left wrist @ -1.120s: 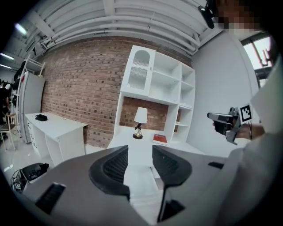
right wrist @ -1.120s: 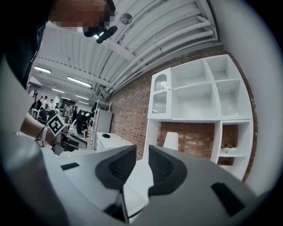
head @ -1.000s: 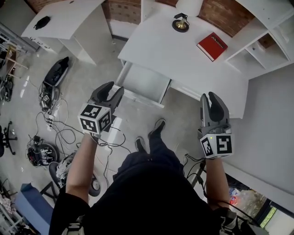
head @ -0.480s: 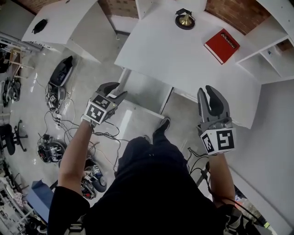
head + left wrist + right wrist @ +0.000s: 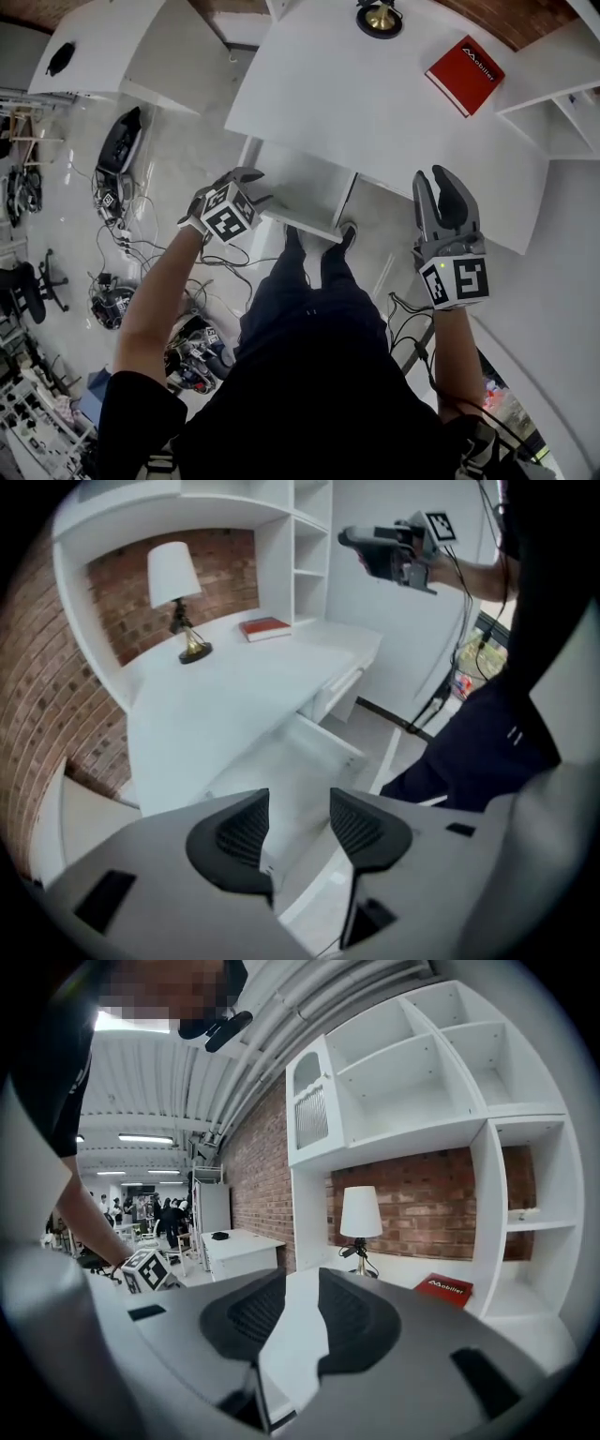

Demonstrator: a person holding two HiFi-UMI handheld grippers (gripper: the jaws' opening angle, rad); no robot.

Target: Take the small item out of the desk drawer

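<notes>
Hand-held grippers [image 5: 260, 186] [image 5: 436, 178], jaws opening, empty

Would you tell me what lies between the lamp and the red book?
Only bare white desk between lamp and red book, seen in the left gripper view.

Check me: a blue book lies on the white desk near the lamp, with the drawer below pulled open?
Not blue: the head view shows a red book on the white desk near the lamp, with the drawer below pulled open.
</notes>
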